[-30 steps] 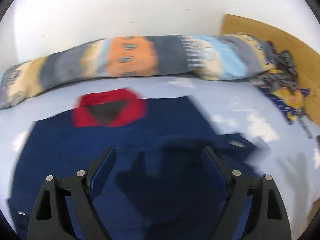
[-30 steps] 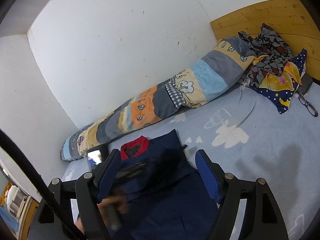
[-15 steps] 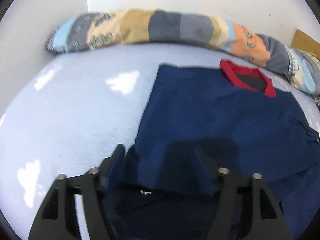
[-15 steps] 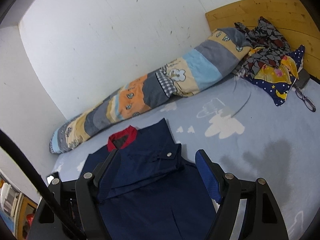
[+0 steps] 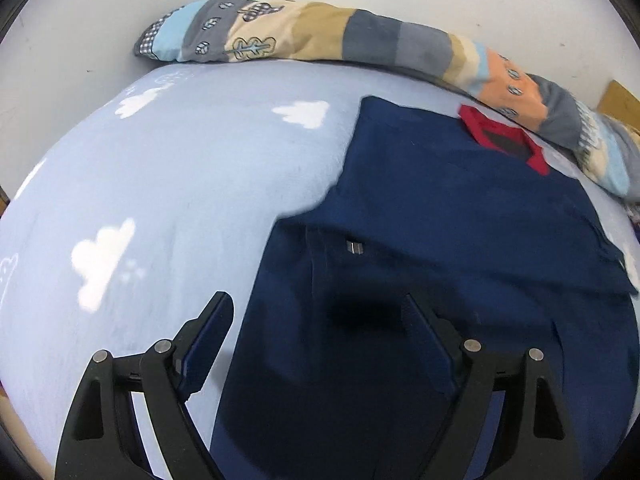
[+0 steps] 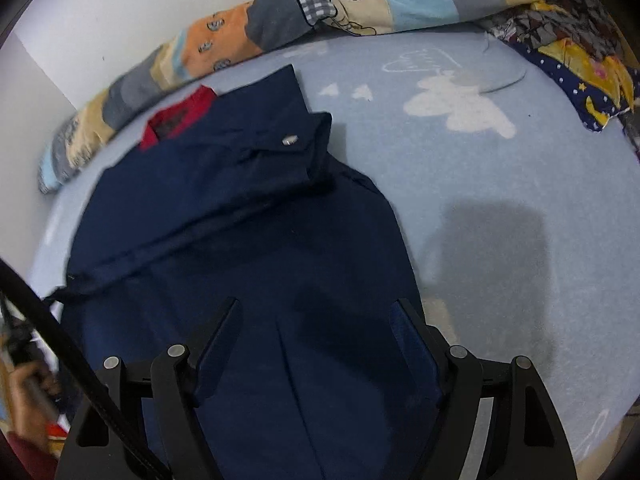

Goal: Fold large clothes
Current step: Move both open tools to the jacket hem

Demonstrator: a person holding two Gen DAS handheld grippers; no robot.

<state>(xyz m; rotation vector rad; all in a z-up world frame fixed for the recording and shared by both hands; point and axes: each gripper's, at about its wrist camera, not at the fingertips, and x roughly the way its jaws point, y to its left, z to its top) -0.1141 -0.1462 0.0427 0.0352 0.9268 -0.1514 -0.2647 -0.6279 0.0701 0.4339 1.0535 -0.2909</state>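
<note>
A navy jacket (image 5: 440, 220) with a red collar lining (image 5: 500, 136) lies flat on the bed, both sleeves folded across its chest. A metal snap (image 5: 355, 247) shows on one cuff. My left gripper (image 5: 316, 304) hovers over the jacket's left edge; its jaws are opening and no cloth is pinched between them. In the right wrist view the same jacket (image 6: 240, 220) fills the middle, with the other cuff's snap (image 6: 289, 141) on top. My right gripper (image 6: 318, 304) stands open just above the lower body of the jacket, holding nothing.
The bed sheet (image 5: 160, 200) is pale blue with white clouds. A long patchwork bolster (image 5: 320, 36) lies along the wall. A heap of patterned clothes (image 6: 580, 52) sits at the headboard end. A person's hand (image 6: 28, 384) and a black cable (image 6: 60, 340) show at the lower left.
My left gripper has swung over to the jacket's left side, and its jaws stand wider than half a second ago. My right gripper has sunk toward the jacket and tipped downward.
</note>
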